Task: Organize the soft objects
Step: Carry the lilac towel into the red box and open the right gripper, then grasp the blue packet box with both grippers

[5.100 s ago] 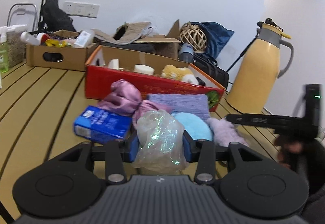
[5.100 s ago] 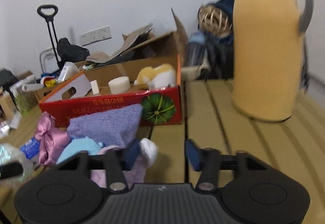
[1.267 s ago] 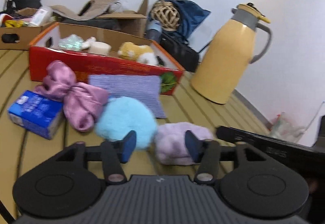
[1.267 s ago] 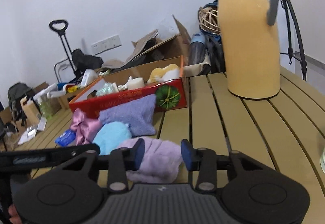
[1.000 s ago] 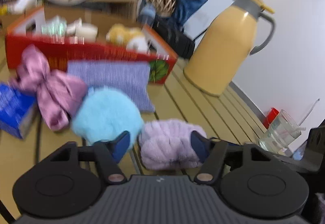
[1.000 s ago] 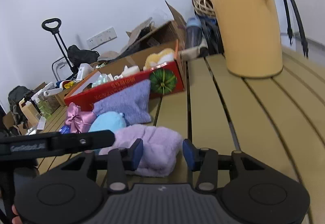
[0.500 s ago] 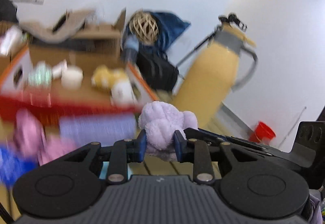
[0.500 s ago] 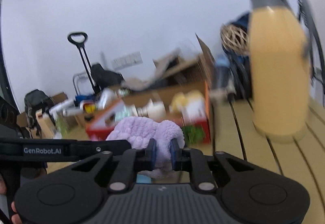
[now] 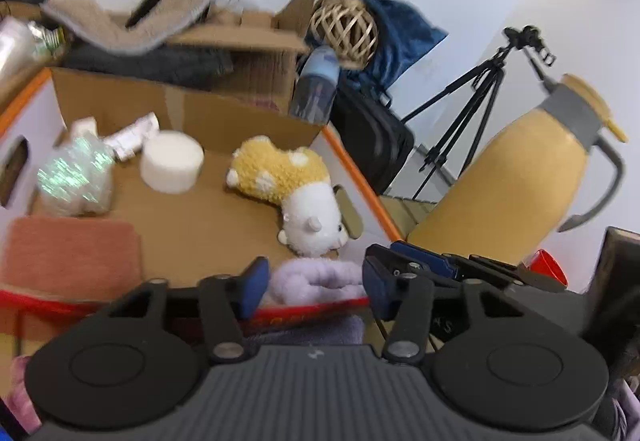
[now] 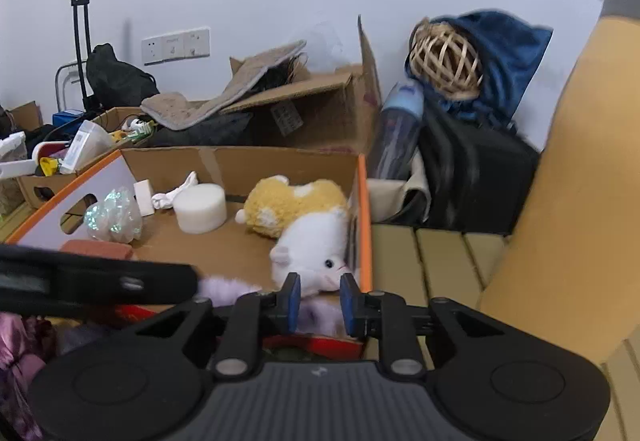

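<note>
The fluffy lilac cloth (image 9: pixel 316 279) lies inside the red cardboard box (image 9: pixel 394 229) at its near right corner, also seen in the right wrist view (image 10: pixel 316 315). My left gripper (image 9: pixel 312 283) is open, its jaws either side of the cloth. My right gripper (image 10: pixel 318 299) is open with a narrow gap just above the cloth. A yellow and white plush (image 9: pixel 296 181) (image 10: pixel 304 225), a white foam disc (image 9: pixel 172 161), an iridescent bag (image 9: pixel 76 177) and a pink cloth (image 9: pixel 68 253) lie in the box.
A yellow thermos jug (image 9: pixel 516 177) stands right of the box on the slatted table (image 10: pixel 436 261). A purple cloth (image 9: pixel 312 333) and a pink satin item (image 10: pixel 20 353) lie in front of the box. Cardboard boxes, bags and a tripod (image 9: pixel 472 97) are behind.
Both grippers carried the lilac cloth up and over the box's front wall, then opened. The cloth now rests in the box.
</note>
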Tool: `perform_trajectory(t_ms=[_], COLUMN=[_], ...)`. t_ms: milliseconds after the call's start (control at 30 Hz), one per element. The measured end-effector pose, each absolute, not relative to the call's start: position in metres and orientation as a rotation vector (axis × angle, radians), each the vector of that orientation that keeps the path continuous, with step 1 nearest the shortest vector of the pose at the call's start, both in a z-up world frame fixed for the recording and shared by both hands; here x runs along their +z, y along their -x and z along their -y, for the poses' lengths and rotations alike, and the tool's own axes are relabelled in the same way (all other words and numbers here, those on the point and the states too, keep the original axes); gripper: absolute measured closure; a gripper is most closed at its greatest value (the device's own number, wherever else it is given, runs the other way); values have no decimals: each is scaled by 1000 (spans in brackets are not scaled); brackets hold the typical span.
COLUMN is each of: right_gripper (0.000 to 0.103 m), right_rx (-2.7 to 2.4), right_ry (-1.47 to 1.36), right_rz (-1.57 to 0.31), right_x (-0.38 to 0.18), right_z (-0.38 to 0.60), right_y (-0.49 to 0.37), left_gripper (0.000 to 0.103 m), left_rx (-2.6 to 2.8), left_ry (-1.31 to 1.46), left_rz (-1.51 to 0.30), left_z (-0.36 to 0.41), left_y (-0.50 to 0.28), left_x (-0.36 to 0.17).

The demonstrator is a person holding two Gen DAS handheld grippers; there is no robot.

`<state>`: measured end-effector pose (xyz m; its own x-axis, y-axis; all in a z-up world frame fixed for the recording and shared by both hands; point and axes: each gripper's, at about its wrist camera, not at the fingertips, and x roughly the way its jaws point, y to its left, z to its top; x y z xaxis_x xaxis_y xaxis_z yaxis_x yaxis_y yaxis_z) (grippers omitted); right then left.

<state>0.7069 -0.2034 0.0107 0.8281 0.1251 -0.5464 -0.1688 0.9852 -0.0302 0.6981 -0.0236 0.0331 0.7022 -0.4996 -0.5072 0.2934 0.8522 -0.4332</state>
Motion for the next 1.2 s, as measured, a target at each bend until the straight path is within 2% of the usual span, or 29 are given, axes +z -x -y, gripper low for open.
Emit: perform_trajectory(t_ms=[133, 200, 300, 467, 600, 800, 967, 1067, 1133, 1167, 1200], right_gripper=[76, 67, 59, 51, 51, 50, 50, 49, 50, 52, 57], right_rx=[148, 173, 223, 305, 356, 395, 414, 471, 515, 519, 512], right_ry=[105, 95, 62, 2, -52, -70, -82, -163, -266, -297, -307], right_rz=[-448, -400, -373, -369, -441, -502, -534, -536, -597, -629, -641], right_x=[39, 56, 73, 70, 46, 18, 10, 11, 4, -1, -4], right_z=[206, 210, 214, 210, 201, 186, 169, 159, 150, 143, 134], right_y=[-665, -636, -600, -524, -469, -400, -376, -394, -427, -445, -461], left_gripper=[43, 33, 21, 19, 15, 12, 12, 12, 18, 25, 27], left_rx=[-436, -427, -374, -248, -197, -256, -258, -300, -280, -265, -265], left_ry=[295, 269, 195, 170, 192, 62, 136, 156, 162, 160, 159], left_rz=[-533, -472, -431, -470, -470, -434, -425, -411, -429, -442, -447], left_z=[-4, -23, -44, -72, -83, -75, -94, -106, -110, -111, -112], left_y=[-647, -612, -565, -483, -417, -354, -347, -377, -413, -428, -445], left_x=[64, 78, 83, 58, 41, 25, 20, 18, 16, 15, 15])
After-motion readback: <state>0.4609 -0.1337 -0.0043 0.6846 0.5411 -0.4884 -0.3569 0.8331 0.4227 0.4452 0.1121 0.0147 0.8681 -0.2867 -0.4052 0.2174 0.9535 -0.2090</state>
